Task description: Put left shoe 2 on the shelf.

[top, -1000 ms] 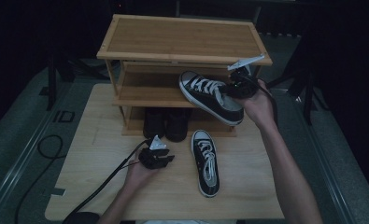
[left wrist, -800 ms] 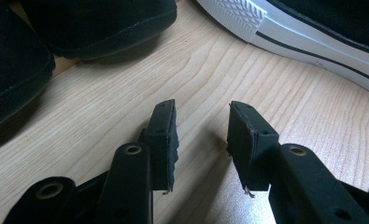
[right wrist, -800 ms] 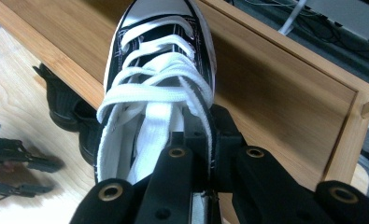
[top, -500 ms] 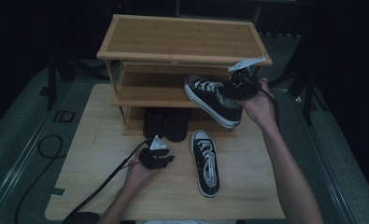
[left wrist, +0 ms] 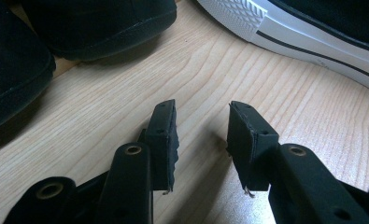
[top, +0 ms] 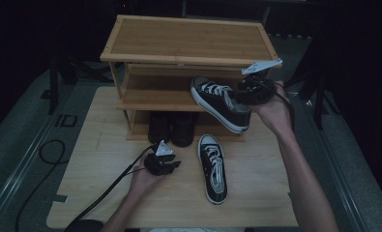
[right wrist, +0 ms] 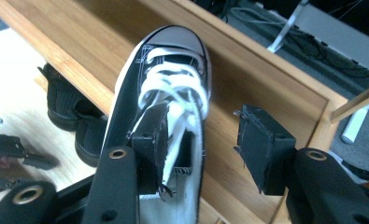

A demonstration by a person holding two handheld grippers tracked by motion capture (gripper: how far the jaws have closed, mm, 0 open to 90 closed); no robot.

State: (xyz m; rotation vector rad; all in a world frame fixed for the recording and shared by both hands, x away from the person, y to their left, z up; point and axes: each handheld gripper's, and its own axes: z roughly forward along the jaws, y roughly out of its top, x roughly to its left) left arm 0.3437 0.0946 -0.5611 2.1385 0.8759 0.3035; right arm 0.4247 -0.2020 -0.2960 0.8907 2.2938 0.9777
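Right tongs (top: 244, 93) at two o'clock, just opening, straddling black sneaker's (top: 221, 103) collar on middle shelf (top: 150, 99). Left tongs (top: 171, 165) at seven o'clock, agape, empty, on counter (top: 256, 193).

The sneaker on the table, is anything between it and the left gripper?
Nothing visible. The left gripper rests open on the table, with bare wood between it and the sneaker beside it.

One sneaker (top: 221, 102) lies on the shelf's (top: 150, 100) middle board, by the right gripper (top: 249, 92). The other sneaker (top: 213, 167) lies right of the left gripper (top: 165, 165); boots (top: 171, 128) stand behind it.
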